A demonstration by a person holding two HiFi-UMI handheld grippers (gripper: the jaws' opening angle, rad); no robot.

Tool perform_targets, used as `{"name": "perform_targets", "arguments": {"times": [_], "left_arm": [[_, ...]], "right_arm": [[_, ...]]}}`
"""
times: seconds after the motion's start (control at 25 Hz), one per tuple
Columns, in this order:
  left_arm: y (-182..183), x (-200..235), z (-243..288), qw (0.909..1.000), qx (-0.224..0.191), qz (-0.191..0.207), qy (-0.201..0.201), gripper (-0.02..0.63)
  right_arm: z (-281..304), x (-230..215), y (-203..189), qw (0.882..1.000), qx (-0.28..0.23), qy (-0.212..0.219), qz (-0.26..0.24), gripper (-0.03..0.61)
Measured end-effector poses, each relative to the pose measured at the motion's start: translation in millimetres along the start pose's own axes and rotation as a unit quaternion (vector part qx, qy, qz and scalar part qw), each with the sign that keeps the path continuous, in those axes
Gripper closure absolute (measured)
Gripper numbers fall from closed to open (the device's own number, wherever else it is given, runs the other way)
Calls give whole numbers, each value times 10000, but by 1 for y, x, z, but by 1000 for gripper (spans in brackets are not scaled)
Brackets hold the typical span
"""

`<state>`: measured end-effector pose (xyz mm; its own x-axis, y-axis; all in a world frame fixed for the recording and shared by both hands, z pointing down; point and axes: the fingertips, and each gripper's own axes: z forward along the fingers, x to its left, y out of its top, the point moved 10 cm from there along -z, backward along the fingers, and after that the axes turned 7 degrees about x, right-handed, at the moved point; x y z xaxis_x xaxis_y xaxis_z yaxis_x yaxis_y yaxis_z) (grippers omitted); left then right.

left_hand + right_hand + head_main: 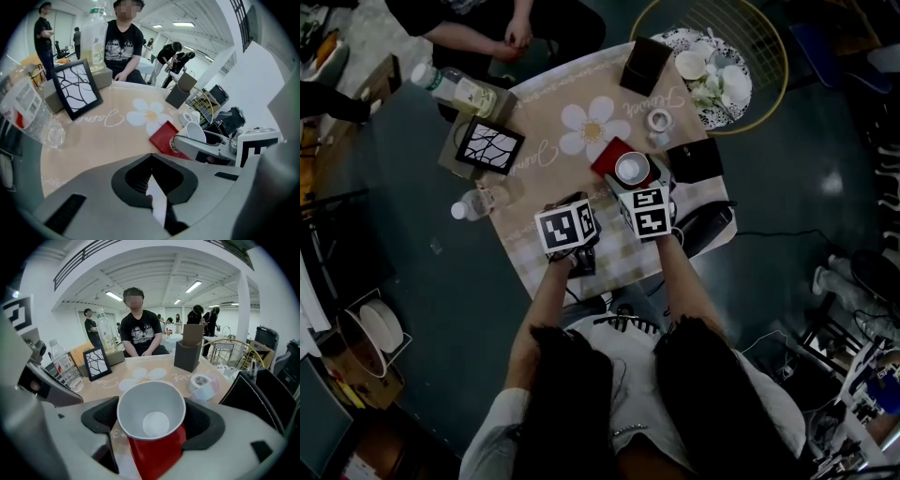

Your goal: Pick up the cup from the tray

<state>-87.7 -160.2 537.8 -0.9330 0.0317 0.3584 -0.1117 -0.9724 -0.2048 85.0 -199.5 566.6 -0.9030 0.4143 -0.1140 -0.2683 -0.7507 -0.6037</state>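
Note:
A white paper cup stands on a small red tray near the middle of the flower-print table. My right gripper has a jaw on each side of the cup and is shut on it. In the right gripper view the cup fills the gap between the jaws of the right gripper, with the red tray under it. My left gripper rests just left of it, over the table's near part. The left gripper is shut, holding nothing; that view shows the cup on the tray to the right.
A framed picture, a lying plastic bottle and an upright bottle are at the left. A black box, a tape roll and a black case are near the tray. A person sits at the far side.

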Motion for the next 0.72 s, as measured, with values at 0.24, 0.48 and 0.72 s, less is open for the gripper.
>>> {"name": "perform_targets", "arguments": {"times": [0.24,0.48,0.72], "left_arm": [[1,6,3,9999,69,84,66,606],[1,9,3,9999,64,56,92,606],[-1,9,-1,9999,21,61,113,606]], "right_arm": [[2,-2,-4,9998,-167,-98,32,171],[-5,4,0,9994,-323,-66,-102,215],[-14,23,9,9984,-352,262,-358,216]]}}
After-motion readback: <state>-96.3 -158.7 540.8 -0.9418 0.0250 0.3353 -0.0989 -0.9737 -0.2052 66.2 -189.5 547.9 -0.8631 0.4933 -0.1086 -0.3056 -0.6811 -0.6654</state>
